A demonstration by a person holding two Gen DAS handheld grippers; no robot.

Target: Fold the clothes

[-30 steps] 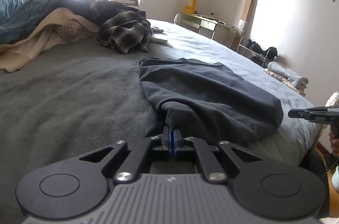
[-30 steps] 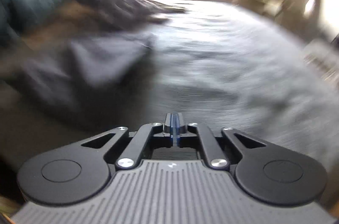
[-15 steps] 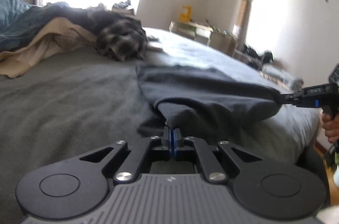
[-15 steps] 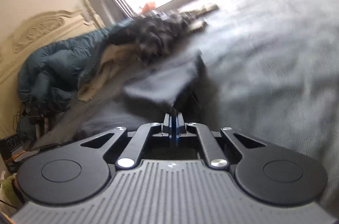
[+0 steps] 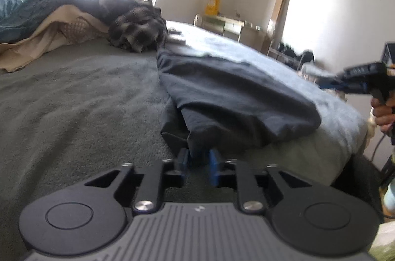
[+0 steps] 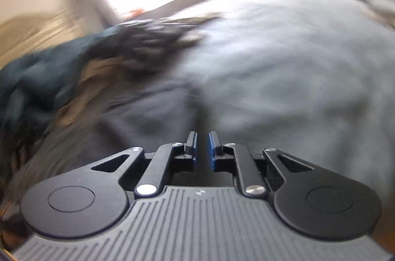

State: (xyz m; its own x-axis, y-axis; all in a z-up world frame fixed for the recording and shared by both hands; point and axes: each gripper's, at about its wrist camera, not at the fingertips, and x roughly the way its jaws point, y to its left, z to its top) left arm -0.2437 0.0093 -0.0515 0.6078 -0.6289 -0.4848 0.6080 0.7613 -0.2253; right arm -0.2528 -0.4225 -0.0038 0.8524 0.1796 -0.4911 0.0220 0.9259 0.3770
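A dark navy garment (image 5: 229,98) lies folded over on the grey bedspread (image 5: 74,98). My left gripper (image 5: 198,162) is open, its blue pads on either side of the garment's near corner, which rests between them. My right gripper (image 6: 202,147) is open and empty above the bed; its view is badly blurred, with the garment (image 6: 153,110) just ahead to the left. The right gripper also shows in the left wrist view (image 5: 355,78), held off the bed's right edge.
A plaid shirt (image 5: 138,31), a teal quilt (image 5: 14,14) and a beige blanket (image 5: 49,39) are heaped at the bed's far left. A desk (image 5: 229,24) and a shoe rack (image 5: 291,53) stand by the right wall.
Both grippers have opened and let go of the garment, which has dropped onto the bed. The right gripper has pulled back to the right of the bed.
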